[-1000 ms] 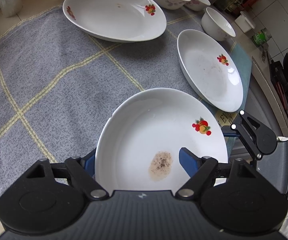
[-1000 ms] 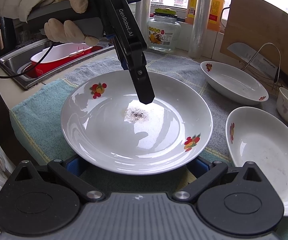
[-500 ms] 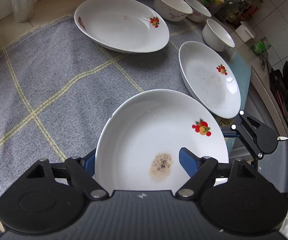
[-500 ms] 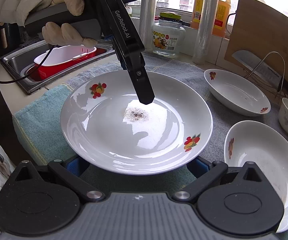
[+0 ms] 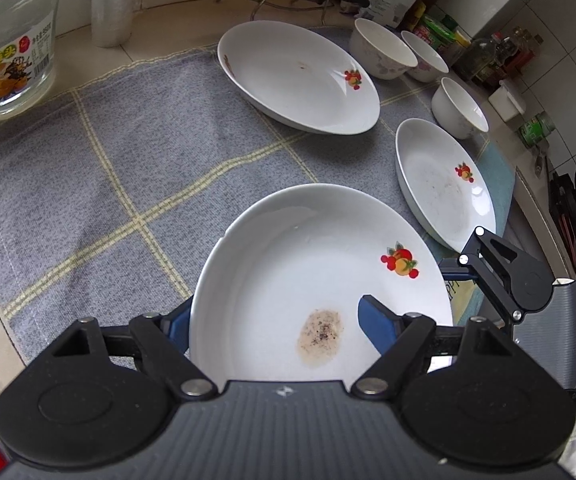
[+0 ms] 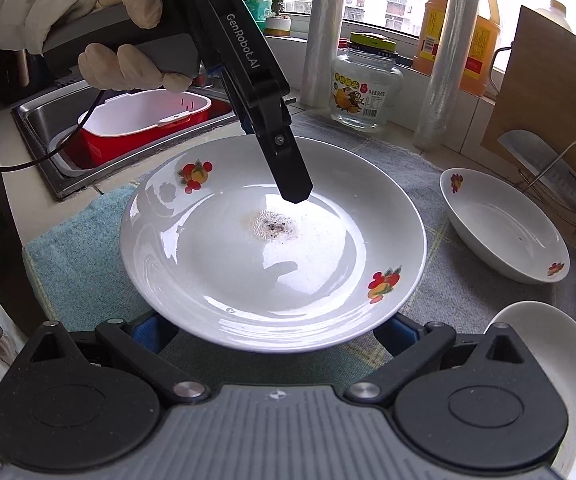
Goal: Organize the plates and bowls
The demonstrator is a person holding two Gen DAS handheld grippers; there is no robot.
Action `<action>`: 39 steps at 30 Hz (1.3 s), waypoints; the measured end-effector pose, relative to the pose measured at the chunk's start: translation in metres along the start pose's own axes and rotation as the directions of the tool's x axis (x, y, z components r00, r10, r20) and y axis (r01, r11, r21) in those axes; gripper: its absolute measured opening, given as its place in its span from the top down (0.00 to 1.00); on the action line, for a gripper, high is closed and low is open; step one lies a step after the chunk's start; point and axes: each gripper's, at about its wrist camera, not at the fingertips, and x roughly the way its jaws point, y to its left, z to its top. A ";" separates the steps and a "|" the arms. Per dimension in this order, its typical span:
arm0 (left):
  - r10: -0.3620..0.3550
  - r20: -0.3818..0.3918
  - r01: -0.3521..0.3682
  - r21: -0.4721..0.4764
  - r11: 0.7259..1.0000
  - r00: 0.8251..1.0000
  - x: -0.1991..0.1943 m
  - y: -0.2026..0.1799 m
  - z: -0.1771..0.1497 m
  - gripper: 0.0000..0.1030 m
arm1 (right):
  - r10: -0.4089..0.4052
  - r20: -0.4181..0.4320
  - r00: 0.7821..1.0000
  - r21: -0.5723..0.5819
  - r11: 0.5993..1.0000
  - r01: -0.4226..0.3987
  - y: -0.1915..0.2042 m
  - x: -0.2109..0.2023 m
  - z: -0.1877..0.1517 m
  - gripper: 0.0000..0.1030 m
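A white plate with fruit prints and a brown peppery stain hangs above the grey checked cloth. My left gripper is shut on its rim, one blue pad inside the plate and the other outside. The right wrist view shows that inner finger reaching down into the plate. My right gripper stands wide open, with its fingers hidden under the plate's near rim. Two more plates and three bowls sit on the cloth beyond.
A glass jar and plastic rolls stand by the window. To the left in the right wrist view is a sink with a red basin. A knife on a wire rack leans on a board. Bottles line the far counter.
Both grippers and the held plate have risen and drawn back together. The other dishes now look farther off, and the glass jar has come into the left wrist view.
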 end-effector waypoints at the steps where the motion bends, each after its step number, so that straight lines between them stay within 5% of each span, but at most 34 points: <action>1: 0.003 0.003 -0.003 -0.004 1.000 1.000 -0.002 0.003 0.000 0.21 | 0.004 0.001 1.000 -0.004 1.000 -0.004 0.000 0.002 0.002 0.00; 39: 0.030 0.059 -0.029 -0.022 0.999 0.998 -0.003 0.089 0.024 0.21 | -0.023 -0.044 0.999 0.037 0.999 0.024 -0.002 0.076 0.049 0.00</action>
